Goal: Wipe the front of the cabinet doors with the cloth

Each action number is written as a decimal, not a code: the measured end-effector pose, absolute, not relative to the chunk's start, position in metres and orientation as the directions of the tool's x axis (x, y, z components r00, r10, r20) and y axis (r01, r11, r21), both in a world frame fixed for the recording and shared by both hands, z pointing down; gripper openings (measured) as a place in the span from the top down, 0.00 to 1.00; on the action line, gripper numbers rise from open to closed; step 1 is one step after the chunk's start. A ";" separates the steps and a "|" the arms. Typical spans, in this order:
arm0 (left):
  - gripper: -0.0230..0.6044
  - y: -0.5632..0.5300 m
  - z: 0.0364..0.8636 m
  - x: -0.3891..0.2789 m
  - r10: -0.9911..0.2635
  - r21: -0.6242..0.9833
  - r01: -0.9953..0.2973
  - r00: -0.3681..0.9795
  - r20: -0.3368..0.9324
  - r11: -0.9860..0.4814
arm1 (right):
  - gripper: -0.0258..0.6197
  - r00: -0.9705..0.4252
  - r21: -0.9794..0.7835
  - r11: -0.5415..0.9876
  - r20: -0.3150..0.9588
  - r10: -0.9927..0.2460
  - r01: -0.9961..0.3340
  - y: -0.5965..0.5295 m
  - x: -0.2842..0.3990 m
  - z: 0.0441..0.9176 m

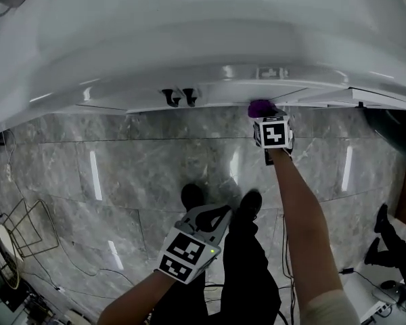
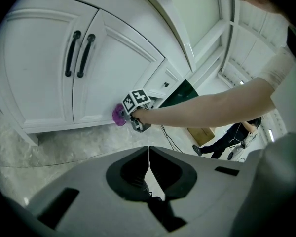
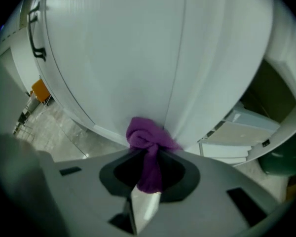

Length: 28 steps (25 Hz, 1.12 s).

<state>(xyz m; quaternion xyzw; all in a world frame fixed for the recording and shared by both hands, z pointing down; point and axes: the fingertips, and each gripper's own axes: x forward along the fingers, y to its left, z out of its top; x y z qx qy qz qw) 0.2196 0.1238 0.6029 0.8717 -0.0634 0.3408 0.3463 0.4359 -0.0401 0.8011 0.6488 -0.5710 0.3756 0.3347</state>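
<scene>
Cloth point(image 3: 144, 136), purple, bunched into a wad: sits clamped between the jaws of the right gripper point(image 3: 149, 158), with a tail trailing back through the jaw opening. Presses against the white front of a cabinet door point(image 3: 138, 58), low on the panel, right at a vertical groove and just above the bottom rail.

In the left gripper view, touches the lower right corner of the right-hand door of a pair, well below and to the right of the two black handles point(image 2: 71, 53) that stand side by side near the doors' meeting edge. In the head view, shows as a small purple spot under the cabinet's overhanging top, to the right of those handles, just ahead of the right gripper's marker cube.

Right forearm point(image 1: 301, 208): bare, stretched out straight toward the cabinet, ending at the gripper that holds the cloth.

Left gripper point(image 2: 148, 157): jaws pressed together along a thin seam, nothing between them. Hangs back from the cabinet, well apart from the cloth, above grey marbled floor tiles point(image 1: 135, 175) and close to the wearer's dark shoes point(image 1: 191, 196). Points toward the doors, with the right arm crossing its view.

Another person point(image 1: 387, 239), in dark trousers and dark shoes: stands at the far right, apart from the cabinet.
</scene>
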 end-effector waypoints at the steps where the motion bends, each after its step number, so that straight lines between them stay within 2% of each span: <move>1: 0.93 0.123 0.599 0.220 0.119 0.567 -0.353 0.766 0.632 -0.744 | 0.84 0.047 -0.018 -0.121 0.857 -0.512 -0.992 -0.036 0.433 0.788; 5: 0.93 0.116 0.578 0.223 0.089 0.586 -0.362 0.794 0.601 -0.725 | 0.84 -0.008 -0.124 -0.128 0.750 -0.661 -0.984 -0.015 0.419 0.697; 8: 0.93 0.109 0.565 0.225 0.075 0.598 -0.373 0.804 0.590 -0.709 | 0.84 -0.024 -0.172 -0.101 0.606 -0.795 -0.980 -0.005 0.401 0.593; 11: 0.93 0.105 0.554 0.228 0.068 0.606 -0.372 0.813 0.578 -0.703 | 0.84 -0.066 -0.146 0.003 0.433 -0.899 -0.989 -0.017 0.374 0.493; 14: 0.93 0.106 0.548 0.232 0.078 0.602 -0.353 0.817 0.571 -0.716 | 0.84 -0.106 -0.050 0.094 0.338 -0.935 -0.994 -0.039 0.355 0.443; 18: 0.93 0.103 0.548 0.232 0.056 0.606 -0.370 0.822 0.567 -0.704 | 0.84 -0.094 0.038 0.114 0.338 -0.936 -0.993 -0.068 0.351 0.452; 23: 0.93 0.100 0.563 0.221 0.044 0.594 -0.385 0.814 0.579 -0.706 | 0.84 -0.055 0.049 0.081 0.398 -0.916 -0.996 -0.081 0.360 0.501; 28: 0.93 0.099 0.580 0.215 0.017 0.603 -0.423 0.809 0.587 -0.676 | 0.84 -0.068 0.074 0.116 0.466 -0.882 -0.991 -0.087 0.353 0.548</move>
